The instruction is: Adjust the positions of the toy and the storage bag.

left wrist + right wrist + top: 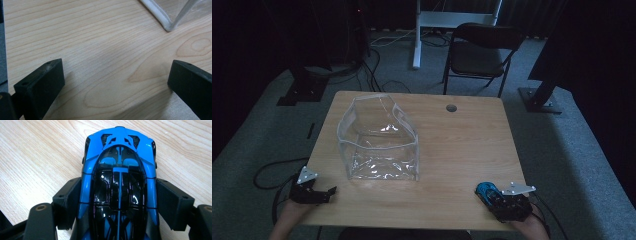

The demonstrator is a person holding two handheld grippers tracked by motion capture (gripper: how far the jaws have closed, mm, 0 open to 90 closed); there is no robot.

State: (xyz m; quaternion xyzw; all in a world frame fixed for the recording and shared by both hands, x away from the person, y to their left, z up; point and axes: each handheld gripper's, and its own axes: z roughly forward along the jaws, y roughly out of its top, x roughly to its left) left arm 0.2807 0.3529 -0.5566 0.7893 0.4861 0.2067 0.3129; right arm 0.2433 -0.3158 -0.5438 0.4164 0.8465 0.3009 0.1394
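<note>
A blue and black toy car (120,165) sits between the jaws of my right gripper (120,188), which press on its two sides, nose pointing away. In the high view the car (485,189) and right gripper (488,194) are at the front right corner of the wooden table (462,145). Whether the car rests on the wood I cannot tell. My left gripper (331,192) is at the front left corner, open over bare wood, its jaws (117,71) wide apart. A clear plastic bag (379,140) stands open at the table's left middle; its white-edged corner (165,22) lies ahead of the left gripper.
A small round hole (451,108) is in the table's far edge. Behind the table stand a dark folding chair (482,52) and a white desk leg (417,35). Cables (272,175) lie on the grey carpet at the left.
</note>
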